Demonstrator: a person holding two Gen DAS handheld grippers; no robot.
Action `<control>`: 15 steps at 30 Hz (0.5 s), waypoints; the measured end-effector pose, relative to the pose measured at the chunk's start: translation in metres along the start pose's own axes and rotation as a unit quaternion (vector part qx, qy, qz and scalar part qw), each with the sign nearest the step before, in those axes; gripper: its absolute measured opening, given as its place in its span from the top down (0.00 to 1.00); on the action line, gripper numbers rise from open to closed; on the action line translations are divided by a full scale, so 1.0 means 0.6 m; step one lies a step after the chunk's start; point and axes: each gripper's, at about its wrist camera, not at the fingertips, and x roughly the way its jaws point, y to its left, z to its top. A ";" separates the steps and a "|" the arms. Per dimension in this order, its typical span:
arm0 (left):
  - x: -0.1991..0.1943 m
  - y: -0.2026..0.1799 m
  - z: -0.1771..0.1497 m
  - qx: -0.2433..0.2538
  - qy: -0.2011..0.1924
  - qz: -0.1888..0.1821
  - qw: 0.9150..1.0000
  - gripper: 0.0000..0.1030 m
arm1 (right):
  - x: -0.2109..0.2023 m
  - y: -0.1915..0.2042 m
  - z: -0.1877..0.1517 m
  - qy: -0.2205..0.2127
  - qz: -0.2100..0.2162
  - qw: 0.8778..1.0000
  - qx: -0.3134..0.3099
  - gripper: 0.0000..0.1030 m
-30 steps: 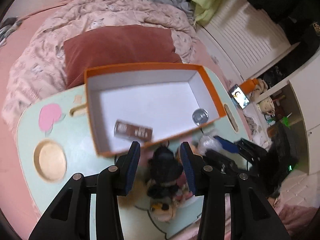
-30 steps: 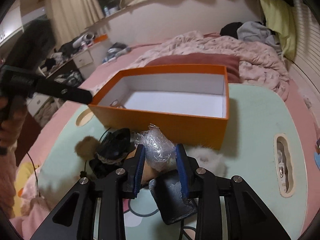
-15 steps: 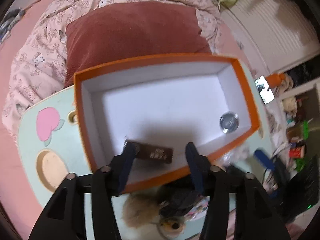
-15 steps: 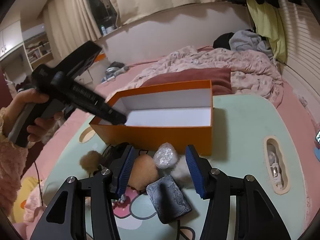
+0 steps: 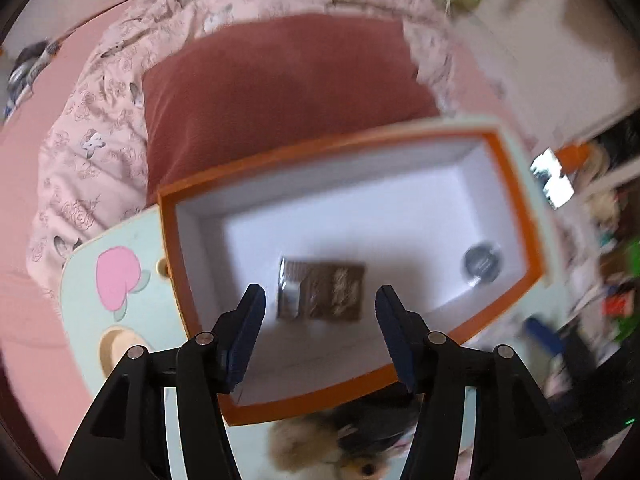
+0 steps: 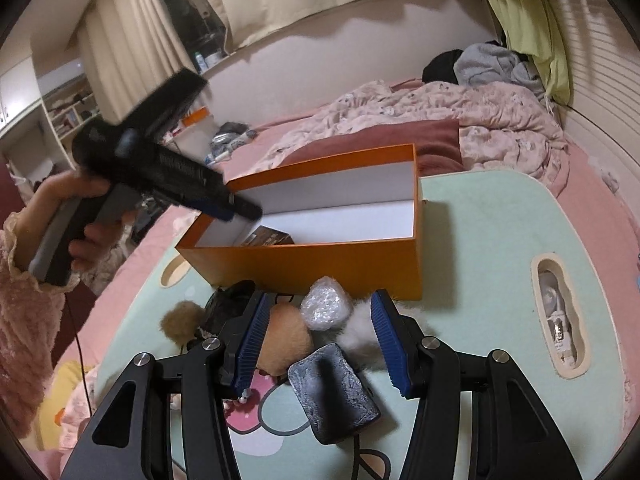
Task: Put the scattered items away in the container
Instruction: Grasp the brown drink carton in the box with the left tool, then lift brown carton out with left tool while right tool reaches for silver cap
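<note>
Blur: the brown foil packet (image 5: pixel 322 294) in the orange cardboard box (image 5: pixel 516 200) was smeared, print unreadable.
Cut off: the fluffy tan plush toy (image 5: pixel 308 446) ran past the 6 o'clock edge.

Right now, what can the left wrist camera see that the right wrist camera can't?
Only the left wrist view shows the round silver thing in the box's corner and the left gripper with open jaws. Only the right wrist view shows the bubble-wrap bundle, the dark pouch and the right gripper, open and holding nothing. Both show the orange box and the brown packet inside.
</note>
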 end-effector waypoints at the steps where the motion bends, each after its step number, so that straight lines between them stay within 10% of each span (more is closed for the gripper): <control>1: 0.009 -0.001 -0.001 0.004 0.008 0.002 1.000 0.44 | 0.000 0.001 -0.001 0.000 0.001 1.000 -0.001 0.49; 15: 0.067 -0.038 0.003 0.086 -0.015 0.116 0.989 0.32 | -0.004 0.001 -0.004 0.000 -0.002 1.000 0.000 0.49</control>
